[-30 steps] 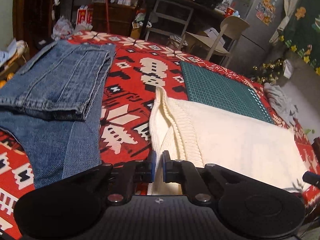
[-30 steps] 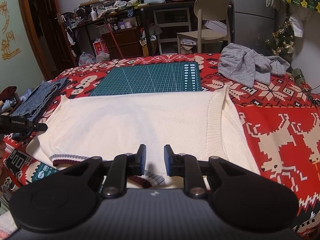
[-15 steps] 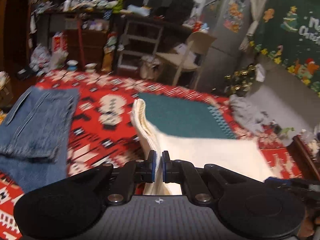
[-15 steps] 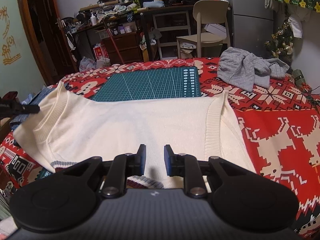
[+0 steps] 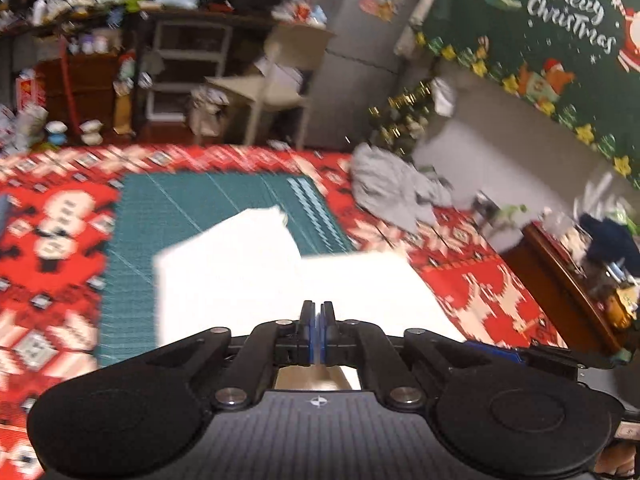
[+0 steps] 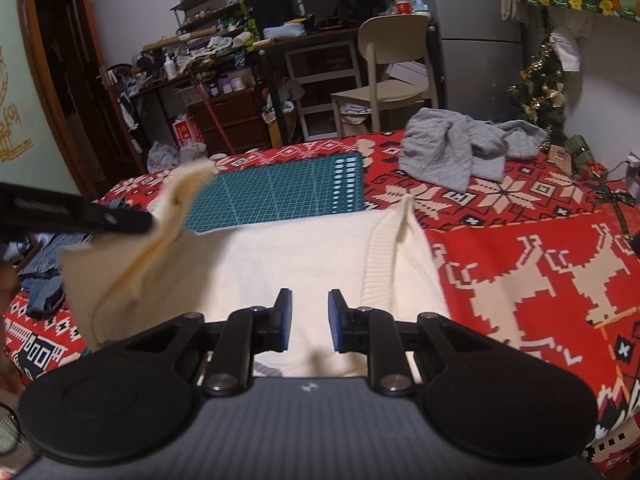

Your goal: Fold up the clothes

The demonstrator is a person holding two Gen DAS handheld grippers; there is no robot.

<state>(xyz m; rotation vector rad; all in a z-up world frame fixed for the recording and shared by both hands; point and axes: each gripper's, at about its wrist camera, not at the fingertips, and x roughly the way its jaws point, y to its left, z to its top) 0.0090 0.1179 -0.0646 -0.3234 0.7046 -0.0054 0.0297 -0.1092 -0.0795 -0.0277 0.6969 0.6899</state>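
Across the middle of the red patterned surface, a cream knit sweater, long axis running side to side in the right wrist view, ribbed band at the right end standing up in a small peak. Plain, pale, finely knitted body, flat over the near part; far edge overlapping the green cutting mat. Left end lifted off the surface and folded upward, hanging in a loose flap from the left tool, which reaches in from the left edge. Seen from the left wrist camera, blurred by motion: left tool with blue pads pressed together on a thin fold of the white fabric, the raised part draping down ahead over the mat. Right tool low over the near middle of the sweater, fingers apart at a moderate gap, nothing between them. Further out: a crumpled grey garment at the far right of the surface, well apart from the sweater; blue denim at the left edge; a pale chair and cluttered shelves beyond.
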